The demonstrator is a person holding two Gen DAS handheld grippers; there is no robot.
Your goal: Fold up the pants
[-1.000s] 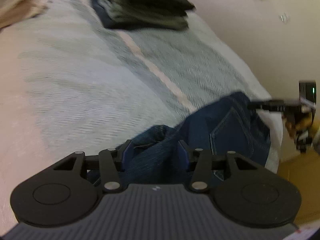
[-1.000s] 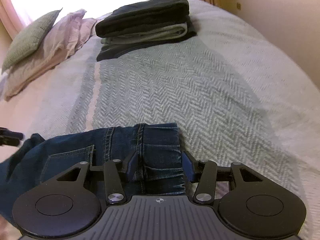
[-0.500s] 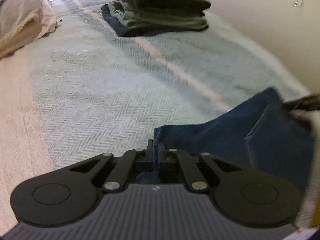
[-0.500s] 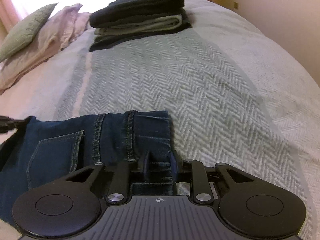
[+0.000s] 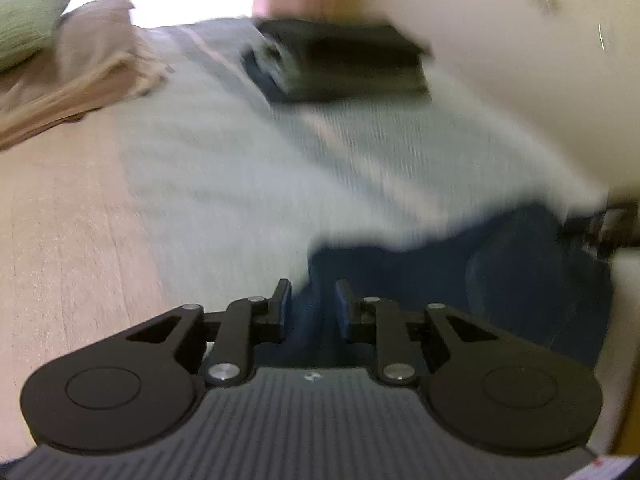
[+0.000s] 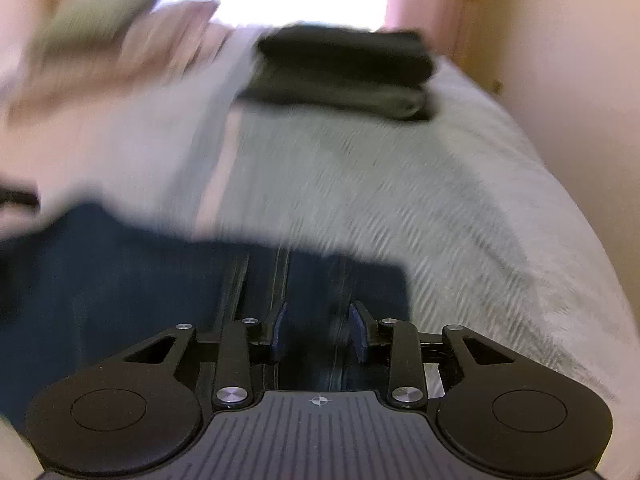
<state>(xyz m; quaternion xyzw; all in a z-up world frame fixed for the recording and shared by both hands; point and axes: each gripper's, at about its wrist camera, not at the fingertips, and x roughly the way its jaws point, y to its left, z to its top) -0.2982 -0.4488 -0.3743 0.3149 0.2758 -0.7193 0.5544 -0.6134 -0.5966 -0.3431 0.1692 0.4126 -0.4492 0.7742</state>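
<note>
The dark blue jeans (image 5: 460, 280) lie folded on the pale herringbone bedspread (image 5: 240, 160). My left gripper (image 5: 311, 292) is at their left edge. Its jaws are opening, denim lies between the blue pads, and they no longer pinch it. The other gripper shows blurred at the jeans' far right end (image 5: 612, 228). In the right wrist view the jeans (image 6: 140, 280) fill the lower left. My right gripper (image 6: 320, 312) is over their seamed right end, jaws opening, with denim between the pads but not clamped. Both views are blurred by motion.
A stack of folded dark clothes (image 5: 344, 64) (image 6: 344, 72) sits at the far end of the bed. A green pillow (image 5: 28, 20) and a pink one (image 5: 100, 40) lie at the far left. A wall (image 5: 520, 80) runs close along the bed's right side.
Half a second ago both grippers were pinched on the jeans' near edge. Now both pairs of jaws have parted. Both cameras have swung, and the far stack sits lower in the views.
</note>
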